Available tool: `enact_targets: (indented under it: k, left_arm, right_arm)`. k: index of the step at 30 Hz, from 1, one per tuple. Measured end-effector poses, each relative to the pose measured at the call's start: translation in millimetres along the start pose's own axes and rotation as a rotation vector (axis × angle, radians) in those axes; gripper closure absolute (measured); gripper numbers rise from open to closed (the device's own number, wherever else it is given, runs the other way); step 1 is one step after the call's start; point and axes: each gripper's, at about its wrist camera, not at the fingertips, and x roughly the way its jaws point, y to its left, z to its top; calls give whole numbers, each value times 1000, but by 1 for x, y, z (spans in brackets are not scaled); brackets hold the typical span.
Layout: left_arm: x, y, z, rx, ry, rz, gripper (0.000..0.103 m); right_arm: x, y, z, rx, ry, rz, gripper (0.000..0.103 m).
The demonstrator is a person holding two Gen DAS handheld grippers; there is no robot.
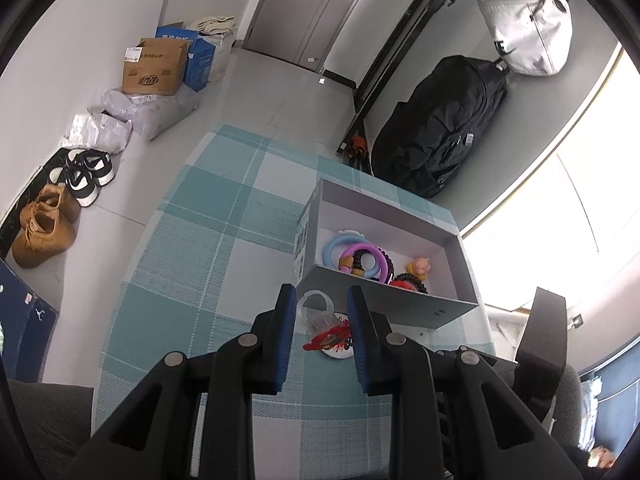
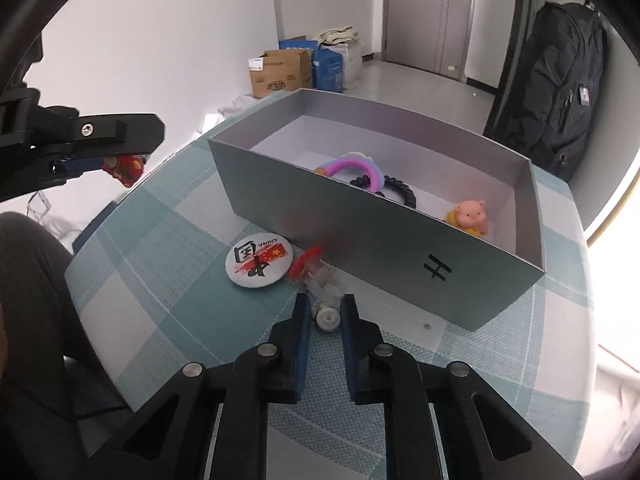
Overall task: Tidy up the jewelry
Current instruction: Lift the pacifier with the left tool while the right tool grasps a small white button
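A grey box (image 1: 384, 304) (image 2: 360, 240) on the checked table holds a blue ring (image 1: 336, 246), a purple ring (image 2: 356, 166), black coil bands (image 2: 400, 190) and a pink pig charm (image 2: 470, 214). My left gripper (image 1: 322, 300) is shut on a clear ring with a red ornament (image 1: 320, 320), held above the table; the ornament also shows in the right wrist view (image 2: 126, 168). My right gripper (image 2: 325, 304) is part open around a small white ring (image 2: 328, 318) on the table. A round China badge (image 2: 258, 260) and a red clear piece (image 2: 306, 268) lie beside the box.
The table (image 1: 224, 240) has a teal checked cloth. On the floor are shoes (image 1: 44, 224), cardboard boxes (image 1: 154, 66) and a black backpack (image 1: 440, 128). A dark chair edge (image 1: 540, 344) is at the right. A person's leg (image 2: 32, 300) is at the table's left.
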Motion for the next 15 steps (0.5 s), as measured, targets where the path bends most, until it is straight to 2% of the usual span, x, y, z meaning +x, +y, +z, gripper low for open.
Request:
enact_targets:
  k: [15]
  left_arm:
    - [5,-7,-4,31,25,16,82]
  right_arm:
    - [-13,-11,1,41,-10,2,92]
